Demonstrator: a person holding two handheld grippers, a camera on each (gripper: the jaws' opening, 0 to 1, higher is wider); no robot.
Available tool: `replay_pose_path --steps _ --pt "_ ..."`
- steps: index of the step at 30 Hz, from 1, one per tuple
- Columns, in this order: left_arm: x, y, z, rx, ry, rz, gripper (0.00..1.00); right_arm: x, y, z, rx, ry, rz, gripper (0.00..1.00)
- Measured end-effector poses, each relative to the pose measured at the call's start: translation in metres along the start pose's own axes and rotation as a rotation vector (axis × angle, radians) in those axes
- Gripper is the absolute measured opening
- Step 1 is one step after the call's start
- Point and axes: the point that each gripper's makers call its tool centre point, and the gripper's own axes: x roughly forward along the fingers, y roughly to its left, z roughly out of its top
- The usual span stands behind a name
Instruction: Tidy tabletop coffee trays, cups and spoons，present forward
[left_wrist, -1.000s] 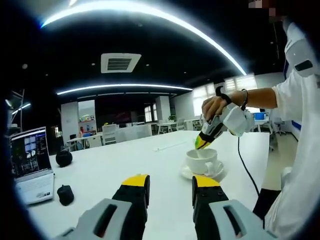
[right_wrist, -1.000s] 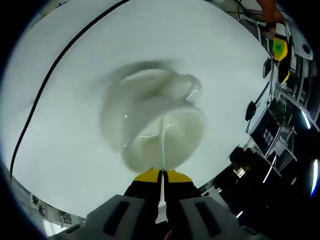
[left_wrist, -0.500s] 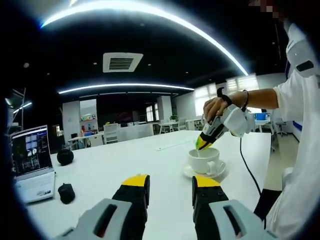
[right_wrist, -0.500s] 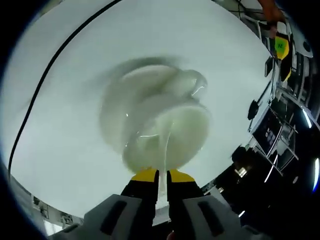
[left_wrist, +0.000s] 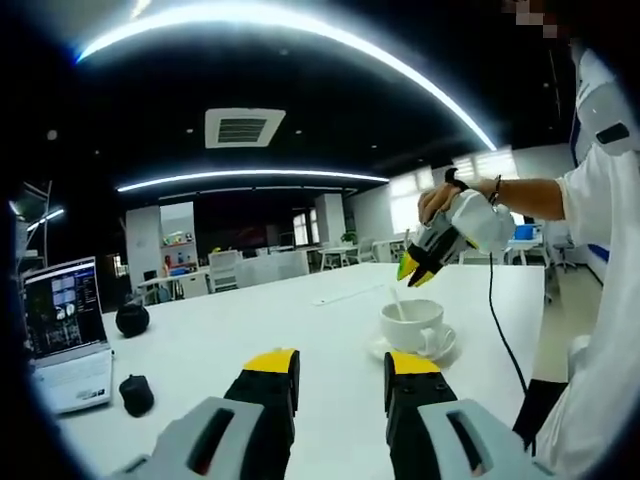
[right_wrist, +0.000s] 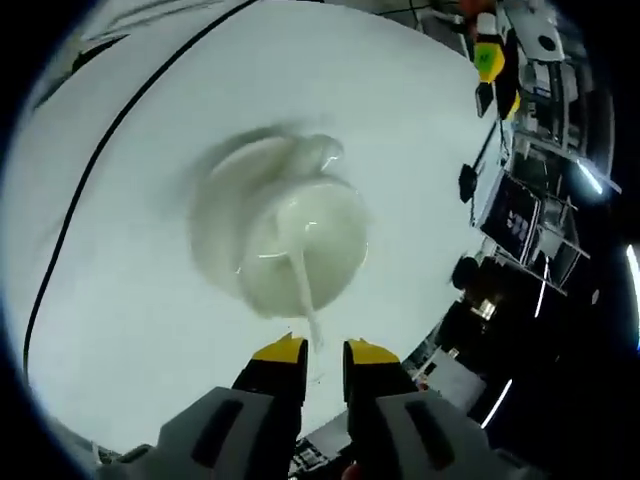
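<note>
A white cup (left_wrist: 412, 322) stands on its saucer (left_wrist: 432, 350) on the white table (left_wrist: 220, 340), with a white spoon (left_wrist: 398, 303) leaning inside it. My right gripper (left_wrist: 417, 270) hangs just above the cup, held by a hand. Looking down in the right gripper view, the cup (right_wrist: 305, 250), the saucer (right_wrist: 212, 195) and the spoon (right_wrist: 303, 295) lie below my right gripper (right_wrist: 325, 355), which is open with nothing between its fingers. My left gripper (left_wrist: 340, 368) is open and empty, low over the table short of the cup. It also shows far off as the left gripper (right_wrist: 490, 60).
An open laptop (left_wrist: 60, 330) sits at the table's left, with a black mouse (left_wrist: 135, 393) and a round black object (left_wrist: 130, 318) near it. A black cable (right_wrist: 110, 130) runs across the table past the saucer. A person in white stands at the right (left_wrist: 600, 300).
My right gripper has let go of the spoon and lifted away from the cup. The spoon now leans free in the cup. My left gripper has stayed put.
</note>
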Motion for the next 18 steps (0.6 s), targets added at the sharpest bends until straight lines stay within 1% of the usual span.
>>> replay_pose_path --steps 1,2,4,5,6,7,10,12,15,16,18 --pt "0.0 0.001 0.002 0.0 -0.005 0.003 0.35 -0.005 -0.002 0.0 0.056 -0.014 -0.014 0.17" --pt "0.001 0.001 0.002 0.0 -0.007 0.005 0.35 -0.008 -0.004 0.0 0.085 -0.024 -0.021 0.19" --pt "0.002 0.003 0.004 0.003 -0.011 0.012 0.35 -0.016 -0.006 -0.001 0.171 -0.046 -0.033 0.21" --pt "0.002 0.003 0.005 0.005 -0.013 0.013 0.35 -0.023 -0.008 -0.004 0.204 -0.049 -0.051 0.21" --pt "0.003 0.003 0.006 0.004 -0.017 0.013 0.35 -0.027 -0.009 -0.007 0.212 -0.046 -0.064 0.21" --pt "0.004 0.003 0.007 0.003 -0.02 0.012 0.35 -0.03 -0.01 -0.01 0.245 -0.044 -0.081 0.21" --pt "0.007 0.004 0.01 0.002 -0.028 0.01 0.35 -0.039 -0.01 -0.016 0.301 -0.046 -0.107 0.22" --pt "0.009 0.004 0.011 0.004 -0.029 0.008 0.35 -0.044 -0.01 -0.02 0.331 -0.042 -0.126 0.24" --pt "0.011 0.004 0.013 0.0 -0.038 0.009 0.35 -0.052 -0.008 -0.031 0.394 -0.016 -0.162 0.25" --pt "0.012 0.005 0.014 -0.002 -0.043 0.012 0.35 -0.056 -0.008 -0.035 0.44 -0.021 -0.188 0.25" --pt "0.014 0.007 0.015 -0.006 -0.049 0.017 0.35 -0.062 -0.008 -0.042 0.501 -0.022 -0.216 0.25"
